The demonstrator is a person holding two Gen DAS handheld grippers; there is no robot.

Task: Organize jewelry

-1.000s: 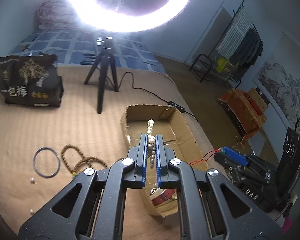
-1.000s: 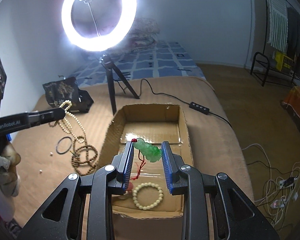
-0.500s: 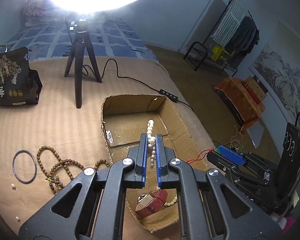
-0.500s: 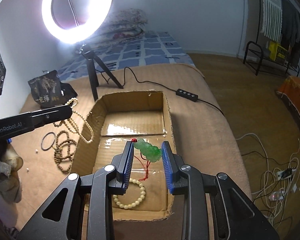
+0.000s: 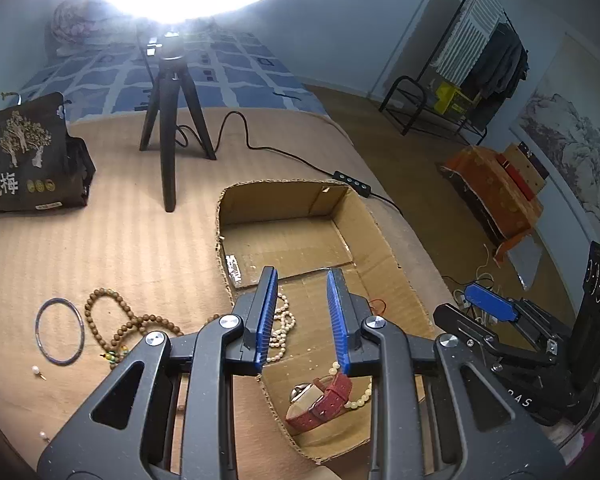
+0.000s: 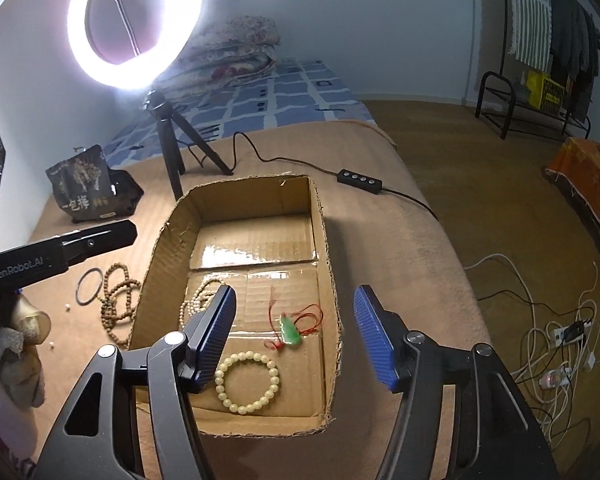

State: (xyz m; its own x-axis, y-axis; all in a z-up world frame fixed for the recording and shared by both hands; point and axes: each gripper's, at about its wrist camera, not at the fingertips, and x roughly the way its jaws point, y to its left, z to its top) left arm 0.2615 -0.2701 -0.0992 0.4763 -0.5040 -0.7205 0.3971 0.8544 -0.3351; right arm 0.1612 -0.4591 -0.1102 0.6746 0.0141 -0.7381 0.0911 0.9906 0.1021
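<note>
Inside the corrugated cardboard box (image 6: 324,248) lie a carved green pendant (image 6: 291,331) on red cord, a round pale bead bracelet (image 6: 247,381) and a pearl strand (image 5: 281,326). Both the left gripper (image 5: 302,316) and right gripper (image 6: 296,334) hold ribbed blue fingers apart, empty.

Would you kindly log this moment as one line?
left tool: open | right tool: open | jade pendant, pearl necklace: in cardboard box

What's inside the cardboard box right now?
In the cardboard box: a green jade pendant on red cord, a pale bead bracelet, a pale bead necklace and a red-strapped watch. The left finger covers part of the floor.
</note>
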